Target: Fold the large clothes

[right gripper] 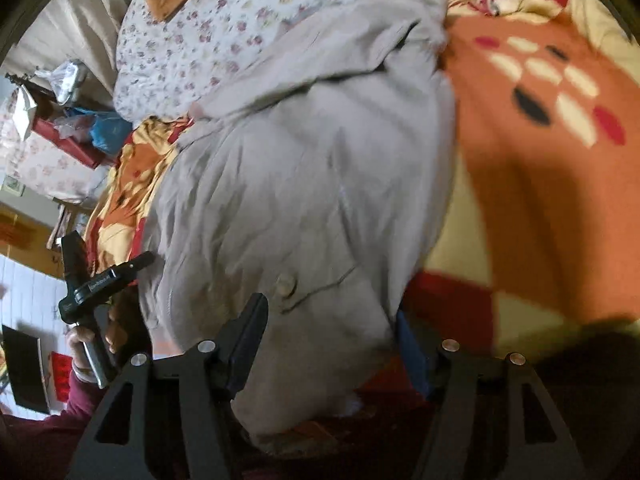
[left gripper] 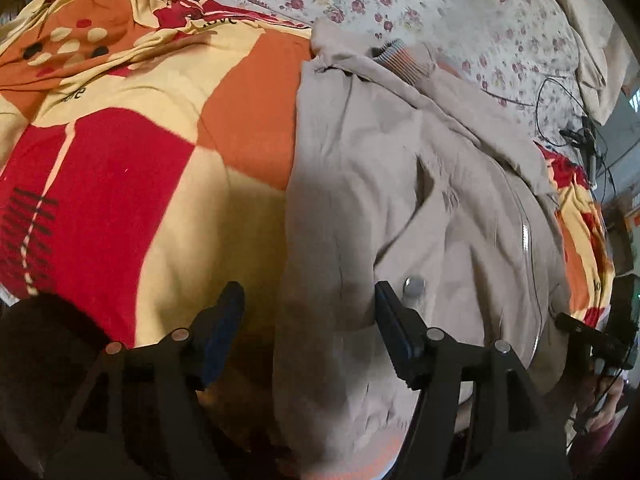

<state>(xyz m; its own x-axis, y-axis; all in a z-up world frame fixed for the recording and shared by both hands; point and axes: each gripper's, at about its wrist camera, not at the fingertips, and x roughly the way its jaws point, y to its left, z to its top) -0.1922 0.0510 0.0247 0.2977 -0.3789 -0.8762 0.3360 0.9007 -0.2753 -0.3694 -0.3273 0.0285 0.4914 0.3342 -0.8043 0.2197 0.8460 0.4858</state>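
The left gripper [left gripper: 308, 312] points steeply down with its jaws parted; the near left edge of the beige jacket [left gripper: 400, 200] lies in the gap, and neither pad visibly presses it, though the base of the gap is lost in shadow. The right gripper [right gripper: 332, 332] also points steeply down, jaws parted, with a bulge of the jacket's lower hem [right gripper: 312, 360] between them; the right-hand pad is half covered by the fabric, so contact there cannot be determined. Both wrist views are blurred, and the jacket's near hem is cut off by the gripper frames. The jacket is a soft, creased woven garment with a round snap button [left gripper: 414, 287] just beyond the left gripper's right finger, a zipper line [left gripper: 526, 236] along its right side, and a ribbed striped collar [left gripper: 394, 54] at its far end. It lies on a fleece blanket [left gripper: 140, 160] of red, orange and cream blocks, which covers a floral-print bedsheet [left gripper: 440, 8] visible beyond the collar. In the right wrist view, a hand [right gripper: 90, 340] in a maroon sleeve [right gripper: 48, 428] grips the other tool's handle to the left of the jacket. Black cables [left gripper: 560, 112] lie on the sheet to the right of the collar.
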